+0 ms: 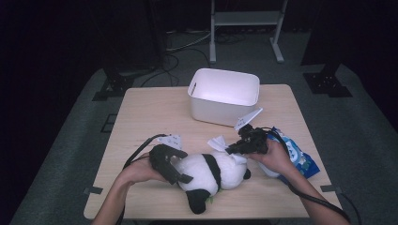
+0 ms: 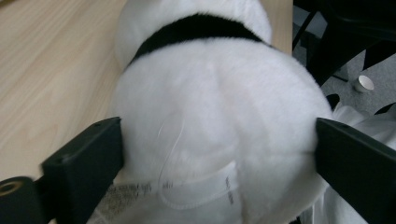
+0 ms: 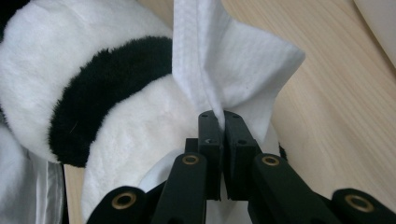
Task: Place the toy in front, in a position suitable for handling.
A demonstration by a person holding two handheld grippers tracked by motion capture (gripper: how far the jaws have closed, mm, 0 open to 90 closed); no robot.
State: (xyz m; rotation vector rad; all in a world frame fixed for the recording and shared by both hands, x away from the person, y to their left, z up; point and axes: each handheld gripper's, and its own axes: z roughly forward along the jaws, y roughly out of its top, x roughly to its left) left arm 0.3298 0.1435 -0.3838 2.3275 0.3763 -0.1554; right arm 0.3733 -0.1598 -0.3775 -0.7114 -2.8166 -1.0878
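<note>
Pale wood tabletop (image 1: pixel 141 117) carries the job, with dark floor all round it. My right gripper (image 3: pixel 219 116) has its jaws pinched tight on a white wet wipe (image 3: pixel 243 60), whose loose end fans up toward the top centre of the right gripper view, just over the toy panda's (image 1: pixel 211 171) white fur and black band. My left gripper (image 2: pixel 215 154) straddles the panda's rump: the black jaws stand wide at the lower left and lower right of the left gripper view, each flush against the fur, so I read it as a broad hold that steadies the toy, with the sewn-in label (image 2: pixel 196 191) between them at the bottom. In the high view the panda lies on its side at lower centre, between my two hands. Right of it lies the blue wipes packet (image 1: pixel 300 159), and the white plastic bin (image 1: pixel 224 96) stands upper centre.

To wipe well, I judge I should keep the left hold steady so the toy cannot roll, lay the wipe flat on the fur, and stroke away from the left jaws with light pressure so the wipe doesn't bunch up or slip out.
</note>
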